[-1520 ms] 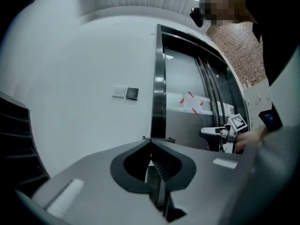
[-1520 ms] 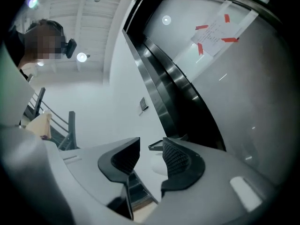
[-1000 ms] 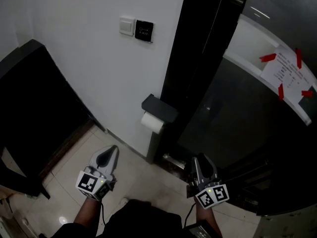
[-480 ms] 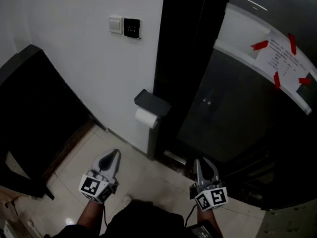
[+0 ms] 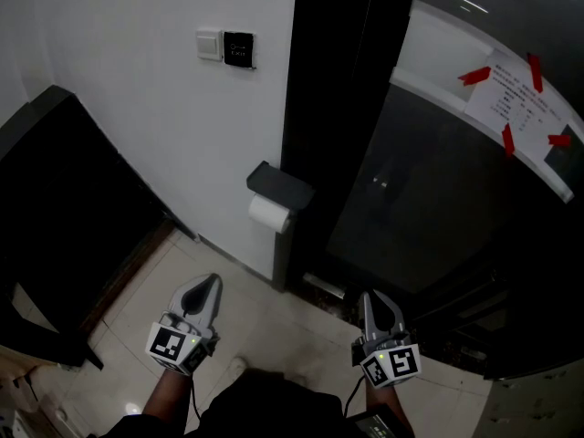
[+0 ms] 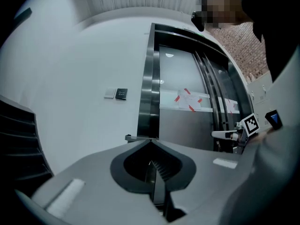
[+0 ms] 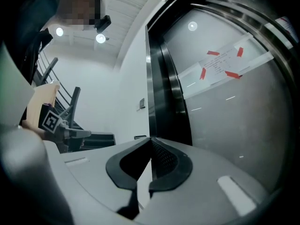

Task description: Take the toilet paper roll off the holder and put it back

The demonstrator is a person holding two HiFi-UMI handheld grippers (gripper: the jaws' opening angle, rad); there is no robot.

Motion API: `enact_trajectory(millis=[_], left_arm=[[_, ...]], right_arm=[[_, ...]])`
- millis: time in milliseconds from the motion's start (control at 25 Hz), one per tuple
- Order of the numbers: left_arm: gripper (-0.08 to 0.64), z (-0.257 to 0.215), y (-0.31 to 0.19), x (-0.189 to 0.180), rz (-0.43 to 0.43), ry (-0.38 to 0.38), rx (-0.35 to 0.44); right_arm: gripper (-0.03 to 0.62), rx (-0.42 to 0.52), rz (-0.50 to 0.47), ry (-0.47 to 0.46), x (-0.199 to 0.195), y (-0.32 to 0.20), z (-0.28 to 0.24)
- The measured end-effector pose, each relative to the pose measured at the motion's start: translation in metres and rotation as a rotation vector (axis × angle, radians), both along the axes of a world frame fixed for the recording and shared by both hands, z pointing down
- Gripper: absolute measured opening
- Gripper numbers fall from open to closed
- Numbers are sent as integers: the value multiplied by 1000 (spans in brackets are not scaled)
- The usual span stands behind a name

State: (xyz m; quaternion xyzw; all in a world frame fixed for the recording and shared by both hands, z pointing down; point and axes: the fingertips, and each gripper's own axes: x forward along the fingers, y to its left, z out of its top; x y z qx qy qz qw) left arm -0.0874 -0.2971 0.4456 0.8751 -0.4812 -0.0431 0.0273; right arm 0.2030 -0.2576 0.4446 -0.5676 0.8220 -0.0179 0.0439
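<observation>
Closing just now on nothing, my right gripper (image 5: 370, 297) matches my left gripper (image 5: 210, 281): jaws together, empty, waiting short of the white toilet paper roll (image 5: 270, 214) under its dark grey holder (image 5: 279, 185).

Roll (image 5: 270, 215) on holder (image 5: 280, 186); left tongs (image 5: 209, 286), right tongs (image 5: 371, 300) well clear.

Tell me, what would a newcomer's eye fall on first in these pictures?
The white toilet paper roll hangs under its dark holder on the white wall, beside the black door frame. Below, the left gripper and the right gripper hover apart from it with jaws shut on nothing; the right one's have just closed. A notice taped in red marks the glass, upper right.
</observation>
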Motion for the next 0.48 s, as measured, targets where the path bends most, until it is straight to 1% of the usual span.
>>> enact_trajectory(millis=[80, 240, 360, 480], left_arm=[[2, 0, 2, -1, -2, 10, -18], [2, 16, 1, -11, -11, -38, 9], [2, 14, 1, -11, -13, -16, -14], [2, 12, 0, -14, -21, -4, -13]], right_arm=[[14, 1, 0, 7, -1, 0, 0], [14, -3, 11, 14, -3, 0, 3], [14, -4, 5, 20, -7, -3, 4], [14, -4, -7, 21, -12, -5, 4]])
